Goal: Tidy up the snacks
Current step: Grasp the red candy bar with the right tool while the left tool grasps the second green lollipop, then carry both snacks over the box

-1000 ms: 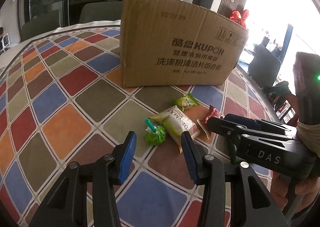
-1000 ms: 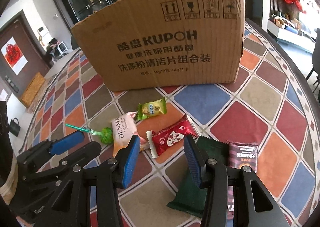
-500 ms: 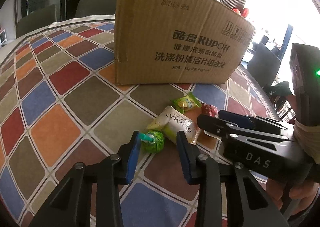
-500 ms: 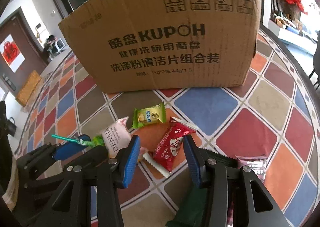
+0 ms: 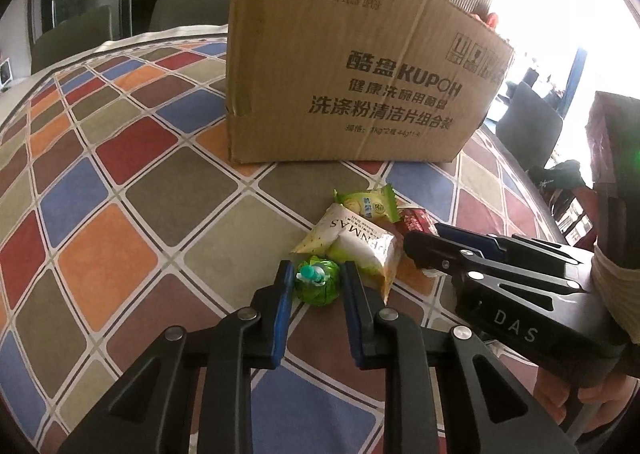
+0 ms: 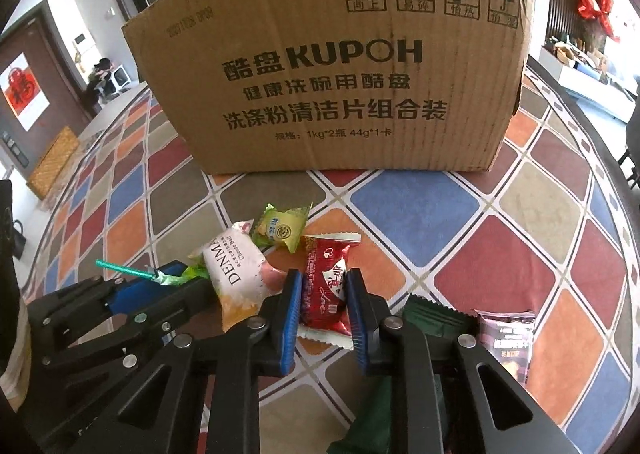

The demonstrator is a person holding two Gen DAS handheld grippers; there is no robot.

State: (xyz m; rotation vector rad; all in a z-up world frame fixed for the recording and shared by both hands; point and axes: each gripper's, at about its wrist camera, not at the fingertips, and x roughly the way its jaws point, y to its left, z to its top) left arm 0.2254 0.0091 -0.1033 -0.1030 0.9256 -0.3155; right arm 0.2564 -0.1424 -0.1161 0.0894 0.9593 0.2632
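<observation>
Straddling two snacks at once on the checkered tablecloth (image 5: pixel 120 238): left gripper (image 5: pixel 314 286) pinching the green lollipop (image 5: pixel 318 286), stick pointing left; right gripper (image 6: pixel 323 296) squeezing the red candy packet (image 6: pixel 326 286), long axis running between the pads toward the cardboard box (image 6: pixel 332 65) straight ahead.

Grey chairs (image 5: pixel 72 33) ring the table, a brown door (image 6: pixel 36 73) beyond, windows glaring.
</observation>
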